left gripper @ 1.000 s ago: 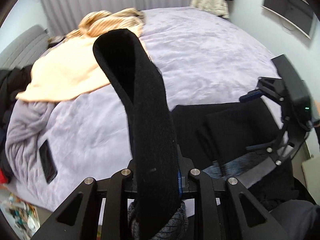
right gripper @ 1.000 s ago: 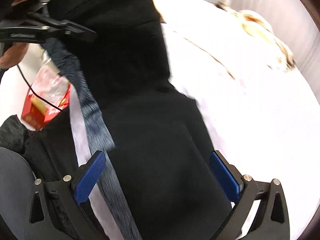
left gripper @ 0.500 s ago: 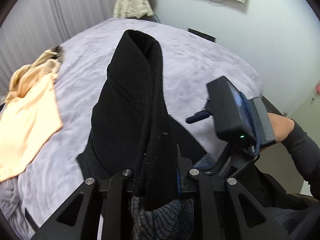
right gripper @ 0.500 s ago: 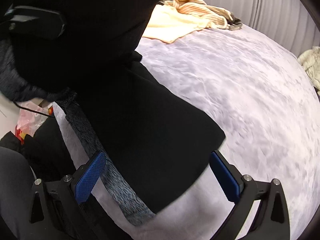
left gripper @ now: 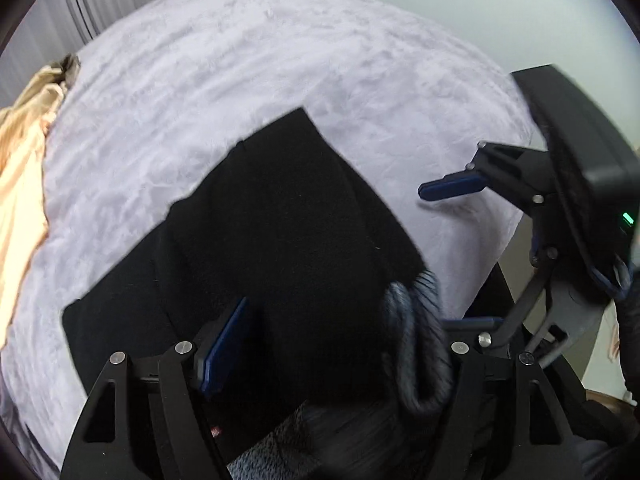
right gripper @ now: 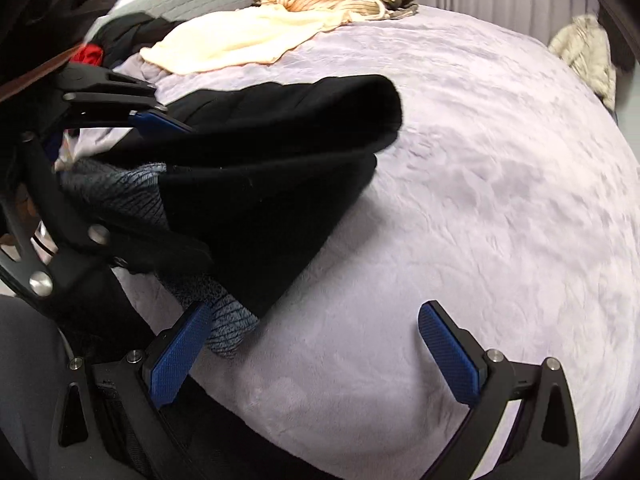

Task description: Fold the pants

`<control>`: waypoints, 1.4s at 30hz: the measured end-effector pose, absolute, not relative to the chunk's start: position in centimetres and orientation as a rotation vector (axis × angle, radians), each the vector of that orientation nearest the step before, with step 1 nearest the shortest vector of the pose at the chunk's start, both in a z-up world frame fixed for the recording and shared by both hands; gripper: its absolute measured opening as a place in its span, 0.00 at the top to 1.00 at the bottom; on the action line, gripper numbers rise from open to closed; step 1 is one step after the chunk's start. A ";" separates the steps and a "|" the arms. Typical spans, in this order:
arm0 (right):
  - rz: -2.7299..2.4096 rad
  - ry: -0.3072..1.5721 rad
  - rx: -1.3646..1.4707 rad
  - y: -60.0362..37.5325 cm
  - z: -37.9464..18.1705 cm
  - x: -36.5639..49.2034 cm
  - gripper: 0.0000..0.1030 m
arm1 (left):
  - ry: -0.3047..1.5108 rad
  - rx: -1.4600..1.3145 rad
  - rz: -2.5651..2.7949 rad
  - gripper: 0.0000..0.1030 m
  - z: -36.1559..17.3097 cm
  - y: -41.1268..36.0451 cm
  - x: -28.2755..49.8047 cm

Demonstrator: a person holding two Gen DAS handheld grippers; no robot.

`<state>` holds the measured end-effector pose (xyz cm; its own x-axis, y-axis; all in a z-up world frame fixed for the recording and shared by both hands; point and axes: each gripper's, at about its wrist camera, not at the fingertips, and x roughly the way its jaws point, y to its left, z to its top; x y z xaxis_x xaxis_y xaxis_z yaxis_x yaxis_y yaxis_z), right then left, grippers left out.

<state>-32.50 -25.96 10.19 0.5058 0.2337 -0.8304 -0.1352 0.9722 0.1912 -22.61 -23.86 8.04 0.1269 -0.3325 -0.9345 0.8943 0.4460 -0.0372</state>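
Left claw (left gripper: 332, 344) agape, pants (left gripper: 280, 232) seemingly unpinched.

Open bedspread (right gripper: 460, 200) beyond pants (right gripper: 272, 184); peach cloth (right gripper: 240, 40) farther off

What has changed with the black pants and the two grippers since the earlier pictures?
The left gripper has just been opening and has let go of the black pants; the lifted fold now lies over the rest on the bed. The right gripper stayed open, holding nothing. The peach cloth did not move.

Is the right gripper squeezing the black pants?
No, the right gripper is open, with only the purple blanket between its blue pads, and the black pants lie beside it.
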 end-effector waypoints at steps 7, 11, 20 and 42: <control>0.244 0.984 0.276 -27.3 10.7 -34.4 0.00 | 1.019 0.409 -1.062 0.26 13.7 -16.9 -19.5; 0.213 0.974 0.257 -27.6 11.6 -34.4 0.00 | 0.954 0.311 -0.865 0.10 13.7 -12.2 -16.2; 0.140 0.794 0.457 -32.4 14.1 -34.5 0.00 | 1.115 0.180 -0.571 0.10 5.0 -7.1 -11.3; 0.068 0.944 0.348 -27.7 12.5 -22.6 0.70 | 1.105 0.198 -0.580 0.02 3.3 -7.8 -10.6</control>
